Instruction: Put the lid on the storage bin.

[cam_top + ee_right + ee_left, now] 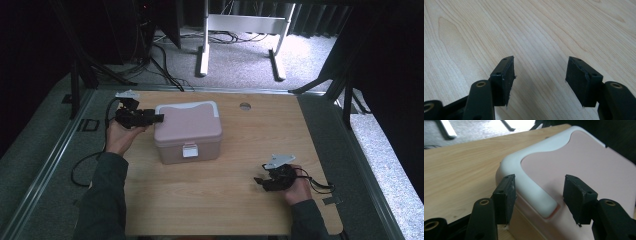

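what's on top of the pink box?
A white handle lies folded flat along the lid's edge on the pink box. The left tool sits open astride one end of it. The lid is shut, white latch down, so the inside is hidden.

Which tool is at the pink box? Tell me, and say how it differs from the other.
The left tool: it straddles the white handle on the pink box, pads not pressing. The right tool hangs open over bare table.
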